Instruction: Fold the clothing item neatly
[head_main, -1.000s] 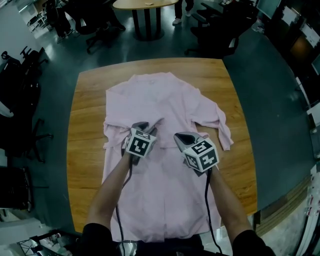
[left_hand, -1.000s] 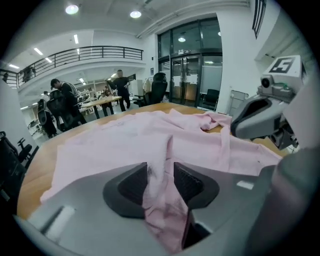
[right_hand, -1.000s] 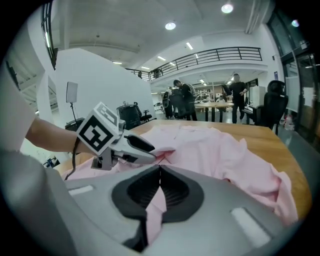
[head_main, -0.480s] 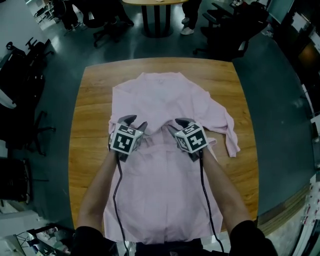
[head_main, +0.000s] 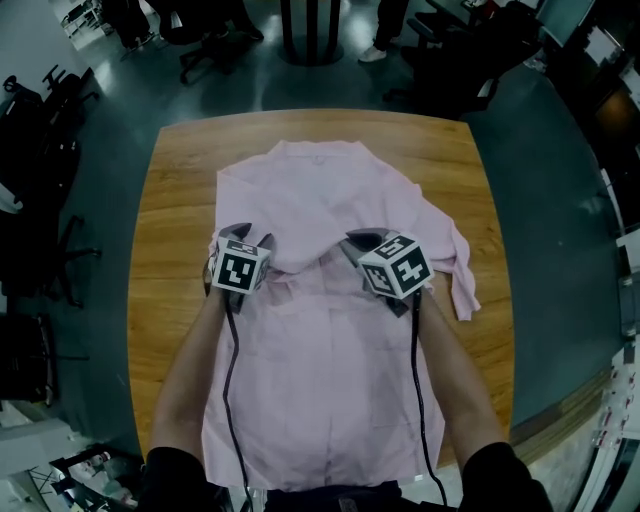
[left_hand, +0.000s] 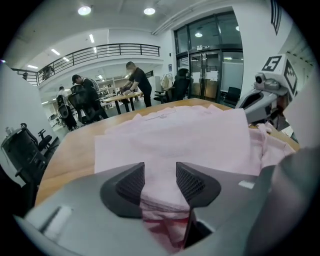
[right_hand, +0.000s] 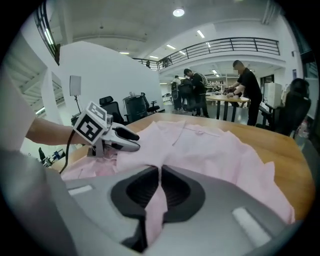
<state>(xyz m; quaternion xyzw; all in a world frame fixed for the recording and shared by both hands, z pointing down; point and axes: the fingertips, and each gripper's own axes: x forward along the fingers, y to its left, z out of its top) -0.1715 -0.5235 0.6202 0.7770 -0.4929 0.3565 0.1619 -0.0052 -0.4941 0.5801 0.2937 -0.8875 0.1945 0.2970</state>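
Jaws of my right gripper have just been closing and now pinch a thin fold of the shirt. Those of my left gripper stand wider, pressed on a thicker bunch. The shirt lies on the table, collar away from me, its middle raised in a ridge between my grippers. I judge both hands should travel together at one height, so the crease runs straight across. One sleeve sticks out sideways and looks to need tucking in.
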